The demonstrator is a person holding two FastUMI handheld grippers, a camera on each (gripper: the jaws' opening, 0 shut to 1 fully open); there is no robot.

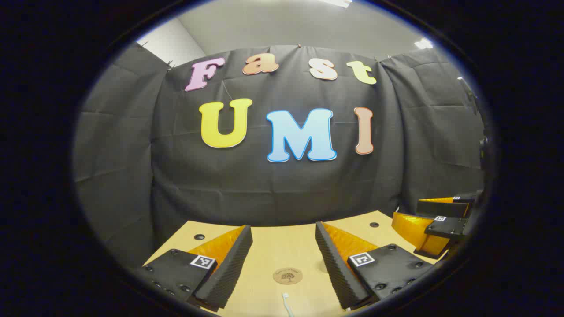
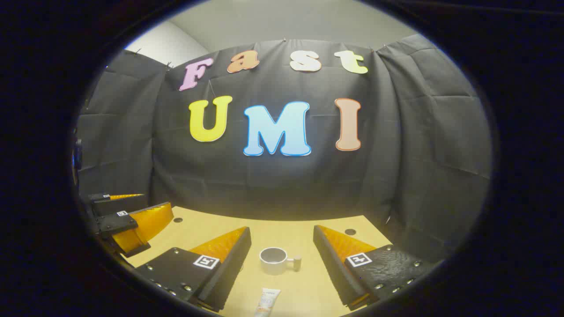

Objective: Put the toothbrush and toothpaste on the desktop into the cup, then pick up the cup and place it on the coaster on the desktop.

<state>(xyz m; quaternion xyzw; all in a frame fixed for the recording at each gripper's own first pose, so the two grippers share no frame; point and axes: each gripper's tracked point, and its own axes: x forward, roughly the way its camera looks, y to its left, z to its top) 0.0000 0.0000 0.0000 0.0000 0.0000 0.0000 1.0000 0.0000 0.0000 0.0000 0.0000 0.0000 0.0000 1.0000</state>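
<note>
- Toothpaste (image 2: 267, 301) is seen in the right gripper view at the desk's (image 2: 304, 233) near edge, between the spread fingers of the right gripper (image 2: 282, 268), which is released and holds nothing.
- Its long axis is judged to run from near edge to far edge, one end pointing roughly toward the cup (image 2: 273, 259); which end carries the cap cannot be told.
- The cup stands upright toward the middle of the desk, mouth up, handle out to the right.
- In the left gripper view the toothbrush (image 1: 287, 305) is glimpsed at the near edge, long axis also near-to-far, just short of the coaster (image 1: 287, 276).
- The left gripper (image 1: 284, 264) is likewise spread wide and empty.
- The first pick is judged not yet begun; the tube is best closed on across its width, near mid-length, then tipped upright over the cup so it drops in end first.
</note>
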